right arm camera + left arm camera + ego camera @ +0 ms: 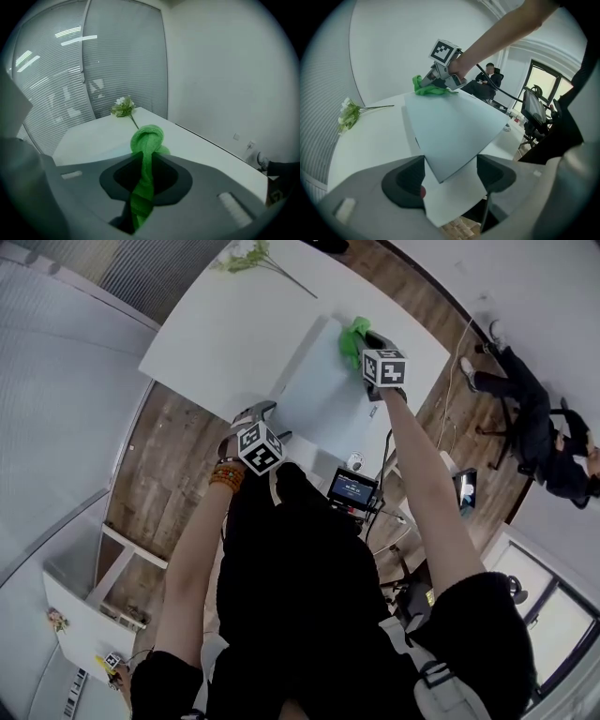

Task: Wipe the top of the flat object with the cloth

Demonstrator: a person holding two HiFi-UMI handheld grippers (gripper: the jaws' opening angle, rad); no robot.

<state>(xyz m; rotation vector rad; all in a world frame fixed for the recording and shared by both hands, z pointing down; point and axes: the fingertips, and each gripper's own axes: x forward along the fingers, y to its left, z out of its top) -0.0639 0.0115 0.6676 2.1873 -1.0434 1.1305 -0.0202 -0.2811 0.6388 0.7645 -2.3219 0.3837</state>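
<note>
step: mid-wipe, I'd say. right gripper [143, 164] clamped on green cloth [146, 138] at far edge of board [450, 131]
left gripper [450, 176]: jaws apart around the near corner
next: sweep it across the top

Flat obj. [323, 395]: pale grey-blue rect. panel, lying flat on white table [234, 343], near corner twd. table's corner. Cloth [354, 337]: green, bunched & twisted, pinched in right hand-held gripper [146, 165], sitting at obj.'s far corner.
</note>
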